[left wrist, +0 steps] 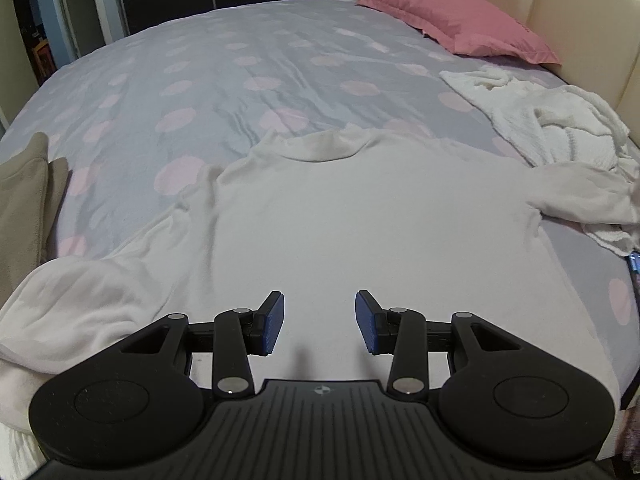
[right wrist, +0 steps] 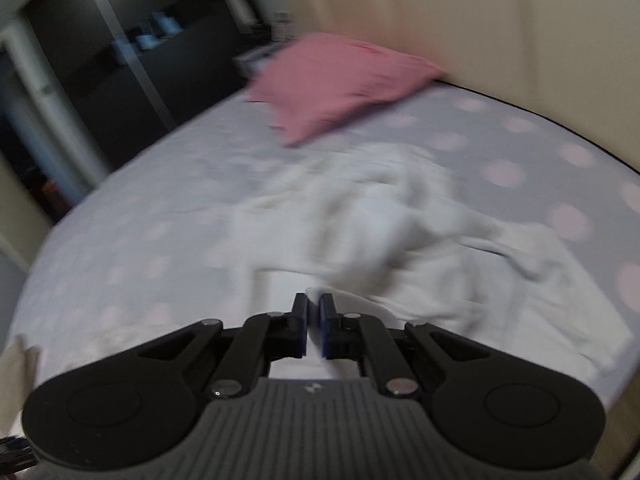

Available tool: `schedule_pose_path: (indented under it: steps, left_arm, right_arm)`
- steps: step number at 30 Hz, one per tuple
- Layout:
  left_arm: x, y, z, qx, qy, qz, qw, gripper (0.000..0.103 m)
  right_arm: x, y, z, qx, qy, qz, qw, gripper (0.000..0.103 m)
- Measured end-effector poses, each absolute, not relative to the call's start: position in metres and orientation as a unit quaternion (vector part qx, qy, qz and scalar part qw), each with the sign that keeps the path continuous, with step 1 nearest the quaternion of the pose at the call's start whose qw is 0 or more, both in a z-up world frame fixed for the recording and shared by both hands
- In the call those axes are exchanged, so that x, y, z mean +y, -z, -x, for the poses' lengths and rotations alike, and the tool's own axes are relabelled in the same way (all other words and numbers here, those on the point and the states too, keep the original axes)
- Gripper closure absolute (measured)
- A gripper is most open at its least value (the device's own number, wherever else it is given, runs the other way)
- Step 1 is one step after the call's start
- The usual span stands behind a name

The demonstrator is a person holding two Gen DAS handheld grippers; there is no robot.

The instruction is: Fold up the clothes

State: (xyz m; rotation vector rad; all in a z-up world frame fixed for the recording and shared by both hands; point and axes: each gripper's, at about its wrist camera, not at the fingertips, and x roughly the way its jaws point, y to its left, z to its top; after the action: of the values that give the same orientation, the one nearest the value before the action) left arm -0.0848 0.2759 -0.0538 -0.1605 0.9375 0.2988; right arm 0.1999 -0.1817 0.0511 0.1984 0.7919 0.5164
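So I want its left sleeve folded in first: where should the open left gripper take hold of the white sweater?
Probably the cuff end of the sleeve, approached from the outer left side. The white sweater lies flat, collar away, and that sleeve bunches up beside the left gripper, giving a raised fold to pinch.

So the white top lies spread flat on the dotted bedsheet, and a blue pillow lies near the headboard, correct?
Not quite: the pillow is pink, not blue, as the left wrist view shows. The white top does lie spread on the dotted bedsheet.

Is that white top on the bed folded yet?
Not folded: the white top lies spread flat on the bed, collar away, both sleeves out sideways.
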Motion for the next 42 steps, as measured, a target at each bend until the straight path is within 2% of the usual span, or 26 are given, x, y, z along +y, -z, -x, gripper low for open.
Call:
schedule_pose_path:
  steps: [7, 14, 22, 28, 33, 34, 35, 42]
  left_arm:
    - [0.275, 0.044, 0.086, 0.435, -0.138, 0.081, 0.886, 0.066]
    - [0.280, 0.031, 0.090, 0.415, -0.130, 0.093, 0.896, 0.066]
    - [0.290, 0.024, 0.100, 0.406, -0.138, 0.099, 0.898, 0.065]
    - [0.305, 0.031, 0.111, 0.415, -0.147, 0.109, 0.891, 0.061]
    - [0.310, 0.039, 0.113, 0.427, -0.147, 0.112, 0.885, 0.060]
    - [0.310, 0.041, 0.113, 0.430, -0.144, 0.111, 0.884, 0.060]
    - [0.310, 0.043, 0.114, 0.433, -0.141, 0.110, 0.883, 0.060]
    - [0.306, 0.067, 0.106, 0.450, -0.118, 0.120, 0.877, 0.054]
  right_arm:
    - [-0.078, -0.080, -0.164, 0.363, -0.376, -0.062, 0.850, 0.096]
    - [0.022, -0.080, -0.124, 0.376, -0.477, -0.021, 0.794, 0.096]
    - [0.121, -0.046, -0.077, 0.418, -0.551, 0.045, 0.721, 0.096]
    - [0.186, -0.007, -0.057, 0.438, -0.566, 0.081, 0.694, 0.096]
    - [0.214, 0.019, -0.054, 0.454, -0.559, 0.093, 0.688, 0.086]
    - [0.216, 0.021, -0.054, 0.454, -0.557, 0.097, 0.689, 0.075]
    - [0.217, 0.021, -0.054, 0.451, -0.556, 0.102, 0.691, 0.072]
    - [0.194, 0.022, -0.074, 0.458, -0.524, 0.102, 0.711, 0.071]
